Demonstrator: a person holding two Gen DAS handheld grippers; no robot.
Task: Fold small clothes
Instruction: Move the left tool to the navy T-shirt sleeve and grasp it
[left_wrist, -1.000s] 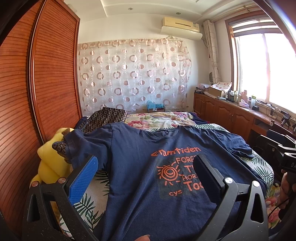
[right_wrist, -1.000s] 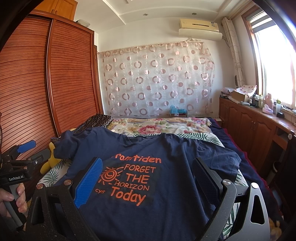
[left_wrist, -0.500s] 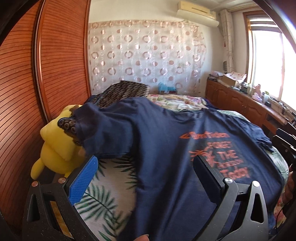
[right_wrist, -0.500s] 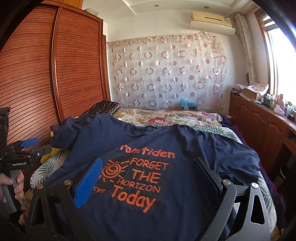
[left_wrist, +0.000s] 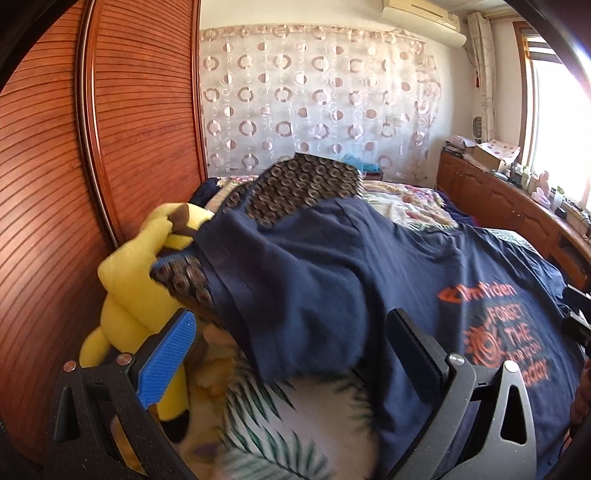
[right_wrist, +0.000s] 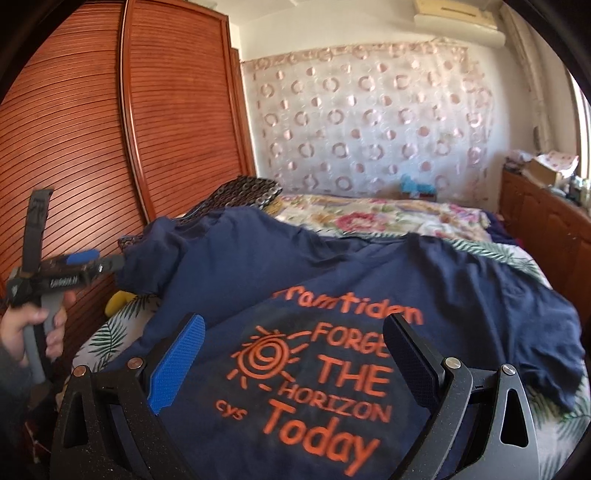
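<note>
- The navy T-shirt (right_wrist: 332, 295) lies face up and spread on the bed (left_wrist: 295, 435), orange print toward me, collar toward the far end. It is not folded at all yet, so I judge this is the very start: going for the first side fold.
- My left tongs (left_wrist: 291, 354) stand wide, nothing between the blue pad and the black one. They point at the shirt's left sleeve (left_wrist: 295, 295), which is draped over a dark patterned cushion (left_wrist: 306, 184) and a yellow plush toy (left_wrist: 129, 280) at the bed's edge by the wooden wardrobe (left_wrist: 55, 184).
- In the right wrist view the left tongs (right_wrist: 107, 263) sit just beside that sleeve's end; I cannot tell whether they touch it.
- My right tongs (right_wrist: 291, 365) are wide as well and empty, hovering low over the printed chest, near the hem end.
- Next move, as I judge it: close the left tongs on the sleeve's edge alone, without catching the cushion or the toy beneath, and carry it across toward the print.
- The right tongs should take the hem on the same side, or pin the body, so that the cloth folds and does not slide over the leaf-print sheet (left_wrist: 280, 424).
</note>
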